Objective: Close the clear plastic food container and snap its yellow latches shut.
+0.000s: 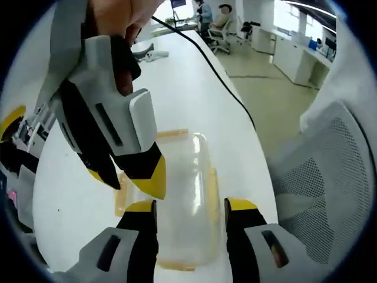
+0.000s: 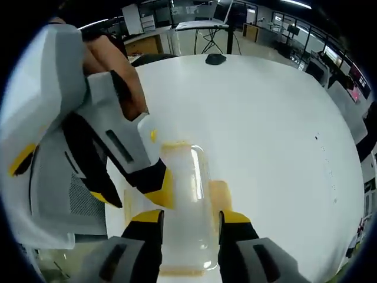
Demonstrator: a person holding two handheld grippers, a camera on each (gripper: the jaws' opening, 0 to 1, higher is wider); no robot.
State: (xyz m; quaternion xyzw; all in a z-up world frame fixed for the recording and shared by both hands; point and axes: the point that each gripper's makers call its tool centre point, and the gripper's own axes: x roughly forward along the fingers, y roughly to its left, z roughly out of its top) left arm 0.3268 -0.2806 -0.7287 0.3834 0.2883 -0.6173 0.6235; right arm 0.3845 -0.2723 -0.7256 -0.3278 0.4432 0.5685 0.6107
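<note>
A clear plastic food container (image 1: pixel 184 177) lies on the white table (image 1: pixel 177 82) with its lid on and yellow latches (image 1: pixel 212 187) along its edges. My left gripper (image 1: pixel 191 206) is open, and its yellow-tipped jaws straddle the near end of the lid. My right gripper (image 1: pixel 126 180) comes in from the upper left, held by a hand, and is open with one fingertip (image 1: pixel 151 178) over the container's left edge. In the right gripper view my right gripper (image 2: pixel 191 217) spans the container (image 2: pixel 189 177) while the left gripper (image 2: pixel 129 194) hangs beside it. One yellow latch (image 2: pixel 218 192) sticks out sideways.
A black cable (image 1: pixel 218 73) runs down the table past the container. A white mesh chair (image 1: pixel 330 177) stands close to the table edge. A white object (image 1: pixel 150 54) and a black mouse (image 2: pixel 215 59) lie at the far end. Office desks and seated people are behind.
</note>
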